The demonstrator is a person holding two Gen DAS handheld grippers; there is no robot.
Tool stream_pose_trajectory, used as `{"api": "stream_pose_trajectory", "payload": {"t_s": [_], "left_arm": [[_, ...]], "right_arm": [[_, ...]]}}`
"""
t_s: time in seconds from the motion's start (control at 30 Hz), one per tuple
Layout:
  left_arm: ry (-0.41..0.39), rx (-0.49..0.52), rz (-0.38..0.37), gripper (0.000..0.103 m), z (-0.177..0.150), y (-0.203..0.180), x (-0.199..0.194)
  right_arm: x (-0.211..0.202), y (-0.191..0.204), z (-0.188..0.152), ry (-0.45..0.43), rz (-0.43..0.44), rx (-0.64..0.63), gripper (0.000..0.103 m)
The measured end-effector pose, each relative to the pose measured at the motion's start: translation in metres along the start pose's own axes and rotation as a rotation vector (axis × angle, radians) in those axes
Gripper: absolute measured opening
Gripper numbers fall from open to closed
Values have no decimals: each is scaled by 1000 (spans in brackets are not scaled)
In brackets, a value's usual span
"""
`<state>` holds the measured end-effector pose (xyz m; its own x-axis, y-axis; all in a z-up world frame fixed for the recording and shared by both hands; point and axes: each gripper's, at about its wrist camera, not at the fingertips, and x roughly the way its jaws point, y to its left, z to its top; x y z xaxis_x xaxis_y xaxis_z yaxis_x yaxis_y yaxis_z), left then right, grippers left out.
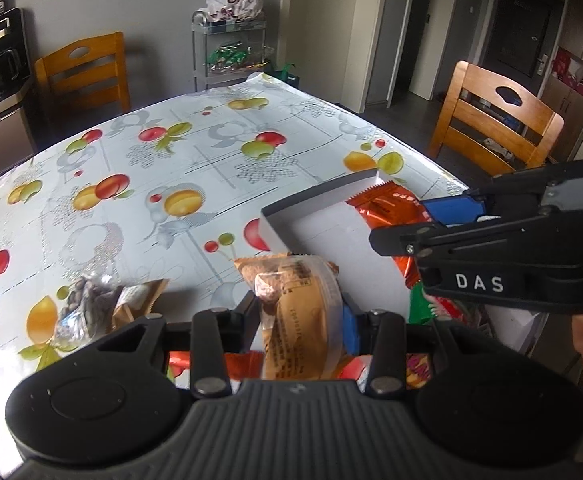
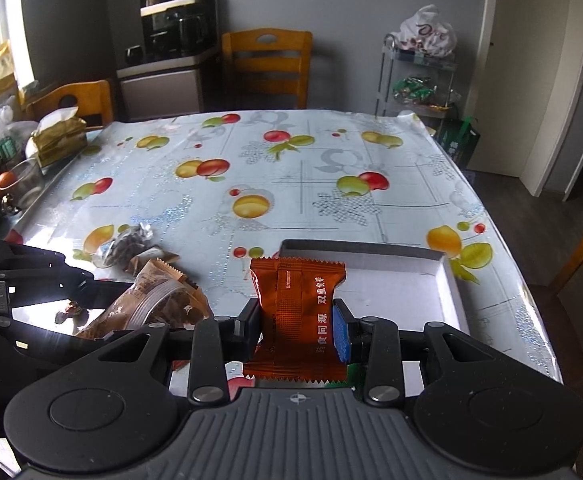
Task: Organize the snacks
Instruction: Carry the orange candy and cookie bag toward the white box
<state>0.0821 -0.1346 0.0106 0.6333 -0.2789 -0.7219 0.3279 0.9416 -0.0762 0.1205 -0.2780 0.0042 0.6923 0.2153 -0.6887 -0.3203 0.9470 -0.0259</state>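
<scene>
Nearest the left wrist camera, the left gripper [image 1: 301, 312] has its jaws closed across the middle of a tan snack pack [image 1: 297, 312], a light, crinkly wrapper around a clear plastic tub, likely slippery and best held at its stiffer waist. The right gripper [image 2: 297, 326] pinches an orange foil packet [image 2: 299, 308] mid-body above the near edge of the white tray [image 2: 447, 280] on the desk [image 2: 291, 168]; it looks soft and crushable. A dark snack bag [image 2: 127, 244] lies loose nearby.
</scene>
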Motion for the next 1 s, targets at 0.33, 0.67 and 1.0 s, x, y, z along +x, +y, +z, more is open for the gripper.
{"api": "stream_pose_trajectory", "payload": {"t_s": [0.33, 0.67, 1.0], "left_arm": [[5, 32, -23, 40, 18, -18, 19], [20, 41, -45, 40, 28, -27, 38], [30, 63, -62, 40, 36, -34, 52]], "right_arm": [[-2, -29, -2, -1, -32, 41, 38], [4, -46, -2, 23, -50, 56, 38], [9, -56, -3, 41, -63, 69, 38]]}}
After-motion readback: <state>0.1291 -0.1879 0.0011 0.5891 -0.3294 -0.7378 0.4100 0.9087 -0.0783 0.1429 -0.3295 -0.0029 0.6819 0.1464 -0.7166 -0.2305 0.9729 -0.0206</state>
